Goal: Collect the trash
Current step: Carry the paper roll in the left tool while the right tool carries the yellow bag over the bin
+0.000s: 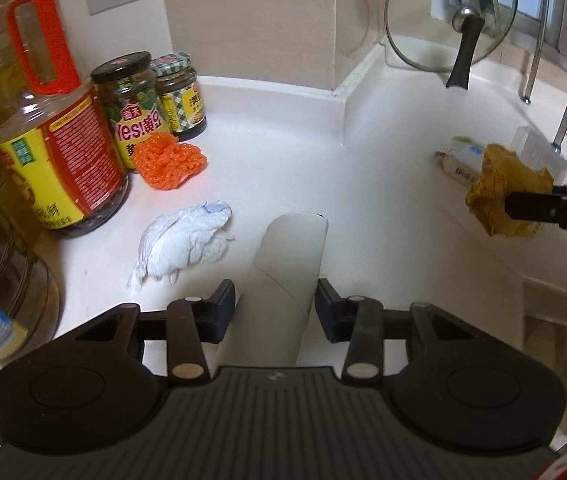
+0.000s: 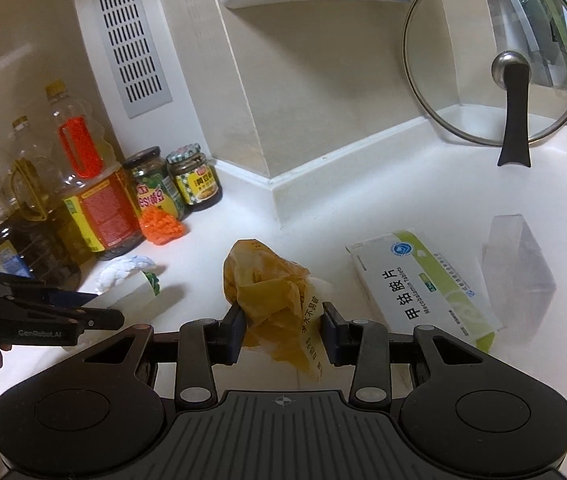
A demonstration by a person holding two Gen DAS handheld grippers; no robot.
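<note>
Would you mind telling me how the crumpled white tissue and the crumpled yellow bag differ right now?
The white tissue lies loose on the counter, beside the oil bottle; the yellow bag is clamped in the right claw. The tissue is white with a bluish patch, untouched; the bag is mustard yellow with printed characters. Both are crumpled, soft trash.

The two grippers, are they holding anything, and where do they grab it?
Yes. The left gripper holds a cardboard tube across its middle. The right gripper pinches a crumpled yellow bag at its lower, bunched part.
</note>
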